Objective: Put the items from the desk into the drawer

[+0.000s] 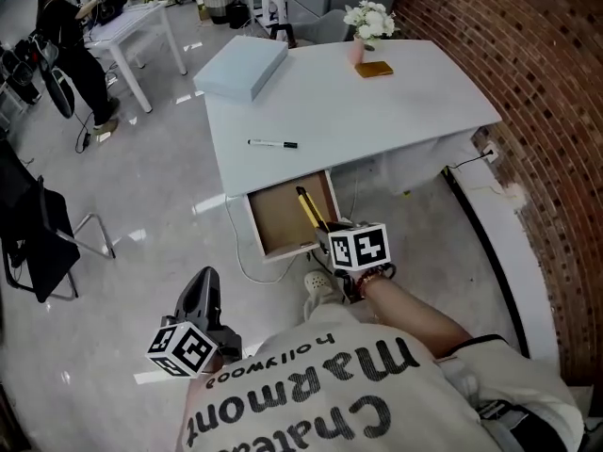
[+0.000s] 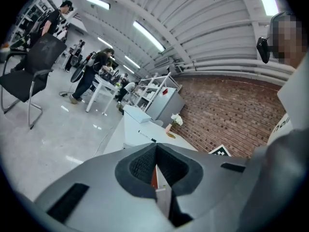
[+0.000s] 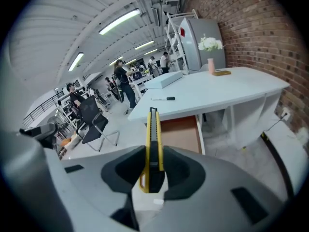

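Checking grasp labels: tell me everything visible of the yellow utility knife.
The utility knife is slim, with a yellow body and a black strip down its middle, plastic by the look. Whether a blade is out cannot be told. It is clamped near its rear end between the pads of the right gripper, on edge and pointing forward from the jaws. It is in the air, seen against the open drawer. Only the pads touch it.

The shirt point(image 1: 377, 384) reads "Chatea… Marmont hollywood" (upside down, first word cut).
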Tool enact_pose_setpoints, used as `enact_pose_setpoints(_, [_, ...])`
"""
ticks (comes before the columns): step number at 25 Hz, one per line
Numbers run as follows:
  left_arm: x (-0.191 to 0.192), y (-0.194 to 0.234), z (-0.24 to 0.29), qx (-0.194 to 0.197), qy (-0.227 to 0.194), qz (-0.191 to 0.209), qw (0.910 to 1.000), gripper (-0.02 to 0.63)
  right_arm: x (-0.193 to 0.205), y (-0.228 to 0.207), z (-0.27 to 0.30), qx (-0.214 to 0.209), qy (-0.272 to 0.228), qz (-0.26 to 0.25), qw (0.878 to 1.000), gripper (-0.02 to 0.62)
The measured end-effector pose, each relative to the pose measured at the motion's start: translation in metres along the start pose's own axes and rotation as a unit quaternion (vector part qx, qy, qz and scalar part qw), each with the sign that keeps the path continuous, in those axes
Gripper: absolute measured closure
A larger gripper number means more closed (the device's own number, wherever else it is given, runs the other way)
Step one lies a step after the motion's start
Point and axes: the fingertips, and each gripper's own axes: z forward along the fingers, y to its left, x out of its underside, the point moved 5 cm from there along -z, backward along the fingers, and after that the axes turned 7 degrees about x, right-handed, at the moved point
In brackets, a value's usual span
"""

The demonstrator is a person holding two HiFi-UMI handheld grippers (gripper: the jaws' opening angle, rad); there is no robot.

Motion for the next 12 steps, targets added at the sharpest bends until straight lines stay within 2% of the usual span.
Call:
enact_pose_setpoints(6, [0.04, 0.005, 0.004, 0.006, 0.04, -0.015, 0.999, 0.604, 0.036, 0.014, 0.001, -0.014, 0.027, -0.004, 1.0, 0.477])
enact_pose_setpoints(10, [0.063, 0.002, 0.018, 0.028, 0.054, -0.033, 0.9976, 0.604, 0.054, 0.01, 0.015, -0.025, 0.053, -0.002, 0.998, 0.477])
enact_pose_setpoints(12, [0.072, 0.001, 0.025, 0.027, 0.064, -0.041, 0.9967, 0.604, 0.061, 0.005, 0.023, -0.028, 0.07, -0.002, 0.997, 0.477])
